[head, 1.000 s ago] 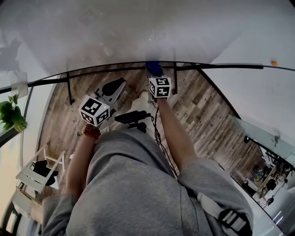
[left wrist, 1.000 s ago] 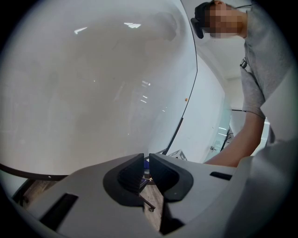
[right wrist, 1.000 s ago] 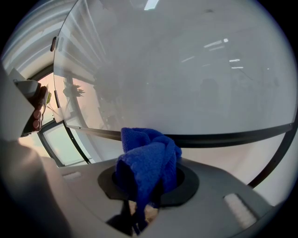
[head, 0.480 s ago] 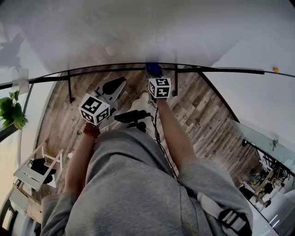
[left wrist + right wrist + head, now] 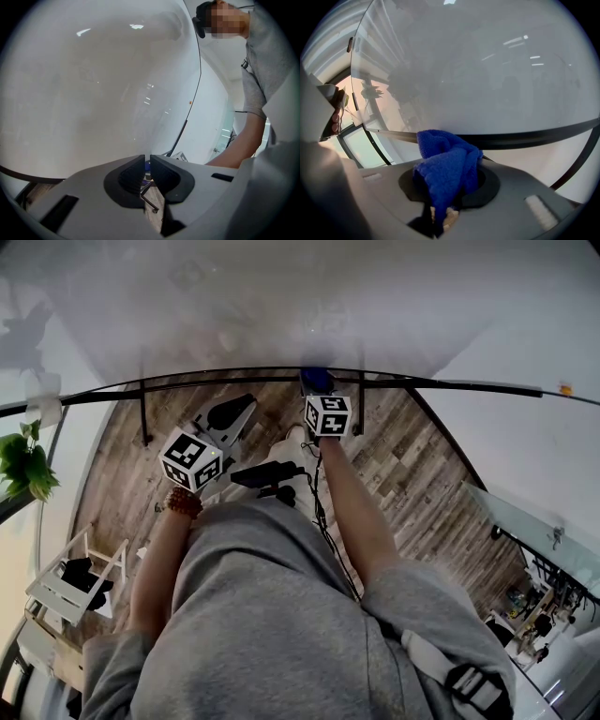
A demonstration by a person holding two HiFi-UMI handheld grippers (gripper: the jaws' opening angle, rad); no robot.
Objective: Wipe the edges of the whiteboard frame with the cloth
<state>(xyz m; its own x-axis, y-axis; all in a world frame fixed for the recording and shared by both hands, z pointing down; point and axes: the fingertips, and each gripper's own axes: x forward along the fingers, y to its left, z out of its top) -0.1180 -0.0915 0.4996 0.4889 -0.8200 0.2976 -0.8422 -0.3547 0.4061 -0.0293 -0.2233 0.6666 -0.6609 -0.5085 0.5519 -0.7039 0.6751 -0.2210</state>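
Head view puts the grey sweatshirt (image 5: 272,615) nearest, with both bare forearms reaching out and away from it. The left forearm, a bead bracelet (image 5: 183,503) at its wrist, angles slightly left. It ends at the left gripper (image 5: 147,165), held short of the board above the wooden floor (image 5: 412,474). Its jaws are drawn together to a thin slit with nothing between them. The right forearm runs straighter and farther, carrying the right gripper (image 5: 451,185), whose jaws are clenched on a bunched blue cloth (image 5: 446,161). The cloth's far end meets the dark frame (image 5: 534,136) along the near edge of the whiteboard (image 5: 281,306), roughly at the middle of that edge. Left of the cloth a black stand post (image 5: 142,418) drops from the frame to the floor, and a second post (image 5: 359,401) stands just right of the cloth. A green plant (image 5: 23,467) sits far left, well apart from both grippers.
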